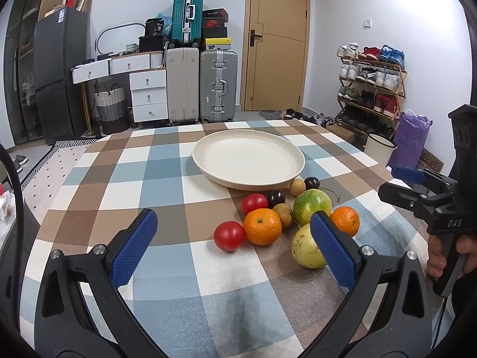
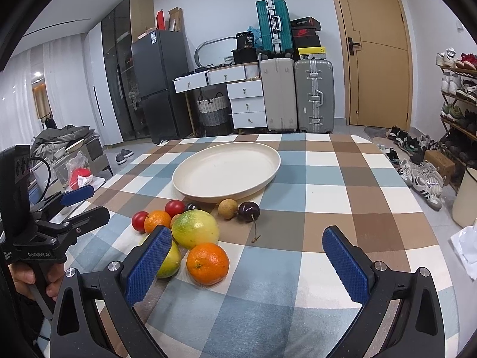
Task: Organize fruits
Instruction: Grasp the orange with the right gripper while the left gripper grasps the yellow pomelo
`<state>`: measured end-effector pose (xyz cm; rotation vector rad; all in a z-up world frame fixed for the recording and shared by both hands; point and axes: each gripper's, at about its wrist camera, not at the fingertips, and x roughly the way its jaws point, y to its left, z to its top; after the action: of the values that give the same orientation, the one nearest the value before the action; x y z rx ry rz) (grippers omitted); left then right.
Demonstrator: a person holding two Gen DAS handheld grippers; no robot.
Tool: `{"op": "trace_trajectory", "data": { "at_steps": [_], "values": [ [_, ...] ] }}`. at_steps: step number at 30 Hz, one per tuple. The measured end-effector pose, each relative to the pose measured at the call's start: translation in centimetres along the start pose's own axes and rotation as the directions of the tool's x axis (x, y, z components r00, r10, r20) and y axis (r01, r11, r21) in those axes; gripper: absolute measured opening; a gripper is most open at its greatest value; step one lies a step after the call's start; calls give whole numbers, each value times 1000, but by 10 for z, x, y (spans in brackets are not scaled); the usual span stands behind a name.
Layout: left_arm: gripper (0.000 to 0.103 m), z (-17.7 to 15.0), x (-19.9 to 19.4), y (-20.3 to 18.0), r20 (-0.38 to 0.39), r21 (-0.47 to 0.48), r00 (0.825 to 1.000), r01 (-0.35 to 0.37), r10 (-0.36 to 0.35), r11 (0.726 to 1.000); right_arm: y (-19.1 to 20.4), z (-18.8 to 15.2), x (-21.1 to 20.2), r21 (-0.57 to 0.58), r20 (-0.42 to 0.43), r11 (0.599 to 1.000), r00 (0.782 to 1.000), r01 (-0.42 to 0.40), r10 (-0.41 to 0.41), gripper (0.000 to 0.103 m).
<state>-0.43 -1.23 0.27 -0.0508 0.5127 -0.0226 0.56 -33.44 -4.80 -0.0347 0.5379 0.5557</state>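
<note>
A cream plate (image 1: 208,161) (image 2: 184,176) sits empty on the checked table. In front of it lies a cluster of fruit: two red tomatoes (image 1: 229,235) (image 2: 140,220), two oranges (image 1: 262,230) (image 2: 207,263), two green-yellow passion fruits (image 1: 311,205) (image 2: 195,229), brown longans (image 1: 297,187) (image 2: 228,208) and dark cherries (image 1: 311,183) (image 2: 248,211). My left gripper (image 1: 234,226) is open and empty, just short of the fruit. My right gripper (image 2: 247,241) is open and empty, near the closest orange. Each gripper shows in the other's view (image 1: 399,183) (image 2: 89,201).
The checked tablecloth (image 1: 167,173) (image 2: 342,179) covers the table. Beyond the far edge stand suitcases (image 1: 219,85), a white drawer unit (image 1: 149,95) and a shoe rack (image 1: 372,83). A white bucket (image 2: 465,197) stands on the floor to the right.
</note>
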Motion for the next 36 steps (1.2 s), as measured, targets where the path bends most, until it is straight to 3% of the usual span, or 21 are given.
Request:
{"op": "trace_trajectory", "data": {
  "at_steps": [16, 27, 31, 36],
  "values": [
    [102, -3, 13, -9, -95, 7, 994, 53, -52, 999, 6, 2, 9, -52, -80, 998, 996, 25, -29, 103],
    [102, -8, 41, -34, -221, 5, 967, 134, -130, 991, 2, -4, 35, -40, -267, 998, 963, -38, 26, 102],
    [102, -9, 51, -41, -251, -2, 955, 160, -156, 987, 3, -8, 43, -51, -300, 997, 953, -51, 34, 102],
    [95, -11, 57, -54, -276, 13, 944, 192, -181, 981, 3, -11, 53, -65, -339, 995, 939, -76, 49, 88]
  ]
}}
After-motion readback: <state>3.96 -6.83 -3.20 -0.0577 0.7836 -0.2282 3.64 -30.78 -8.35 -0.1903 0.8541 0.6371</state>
